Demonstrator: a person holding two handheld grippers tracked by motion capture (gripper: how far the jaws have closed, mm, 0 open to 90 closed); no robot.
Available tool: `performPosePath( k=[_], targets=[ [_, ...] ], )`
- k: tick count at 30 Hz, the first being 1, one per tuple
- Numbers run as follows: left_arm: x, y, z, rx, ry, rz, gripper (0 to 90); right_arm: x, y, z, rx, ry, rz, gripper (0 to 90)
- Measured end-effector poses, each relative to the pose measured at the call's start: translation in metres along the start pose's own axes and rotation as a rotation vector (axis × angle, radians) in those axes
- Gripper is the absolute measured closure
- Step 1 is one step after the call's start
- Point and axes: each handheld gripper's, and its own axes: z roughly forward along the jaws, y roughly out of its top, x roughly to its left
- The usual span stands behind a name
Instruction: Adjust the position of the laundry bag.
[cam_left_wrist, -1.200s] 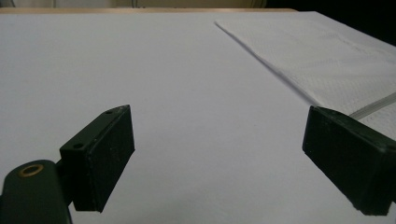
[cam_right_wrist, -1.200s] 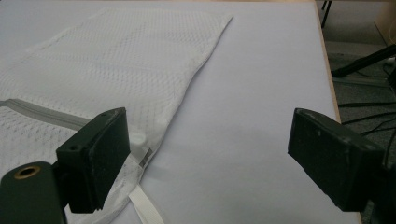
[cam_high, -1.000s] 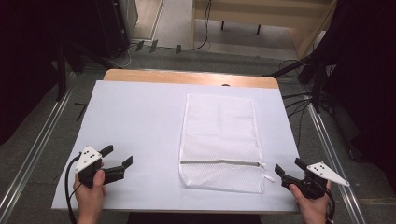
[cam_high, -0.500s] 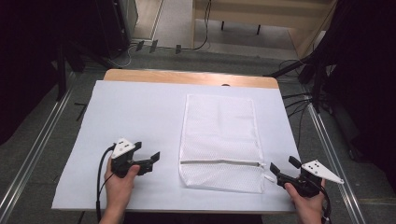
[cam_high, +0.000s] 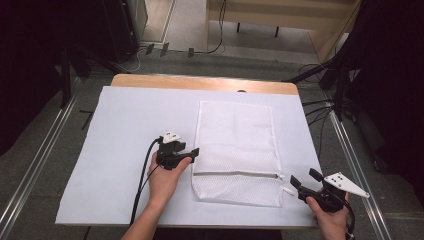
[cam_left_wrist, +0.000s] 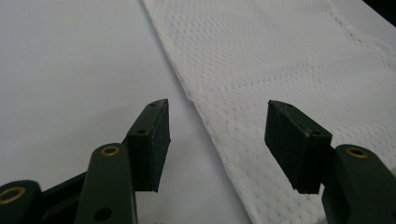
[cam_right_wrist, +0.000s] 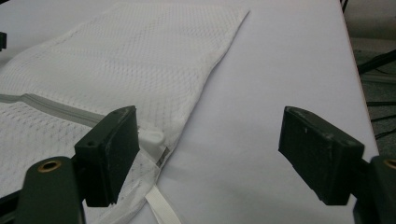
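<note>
White mesh bag beside left claw

A white mesh laundry bag of fine, dimpled netted cloth lies on a smooth, matt white sheet covering the table. A pale grey zipper with a white plastic pull crosses the bag near its front end, and a flat white fabric tab trails from that corner. Beyond the bag, a strip of bare light wood shows at the table's far edge. The left gripper and right gripper have matt black plastic jaws with dull, rubbery-looking pads and brass-coloured rivets.
</note>
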Motion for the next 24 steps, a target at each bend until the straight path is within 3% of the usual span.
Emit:
performPosePath(
  k=[9,10,14,15,16,18,24],
  targets=[
    [-0.011,0.001,0.02,0.076,0.078,0.033,51.2,0.0,-0.002,0.0,0.01,-0.005,-0.007,20.9],
    [-0.014,0.0,0.021,0.074,0.118,0.055,54.3,0.001,-0.002,0.001,0.012,-0.004,-0.01,21.0],
    [-0.017,-0.001,0.022,0.075,0.162,0.102,70.8,0.002,-0.003,0.003,0.024,-0.001,-0.012,21.2],
    [-0.017,-0.001,0.022,0.075,0.162,0.102,76.1,0.002,-0.003,0.003,0.024,-0.001,-0.012,21.2],
    [-0.016,-0.001,0.021,0.082,0.117,0.092,82.6,0.003,-0.003,0.005,0.027,0.002,-0.013,21.3],
    [-0.017,-0.001,0.021,0.08,0.11,0.104,88.5,0.004,-0.003,0.006,0.031,0.007,-0.015,21.3],
    [-0.011,-0.001,0.017,0.081,0.071,0.092,90.0,0.005,-0.003,0.007,0.039,0.01,-0.019,21.4]
  ],
)
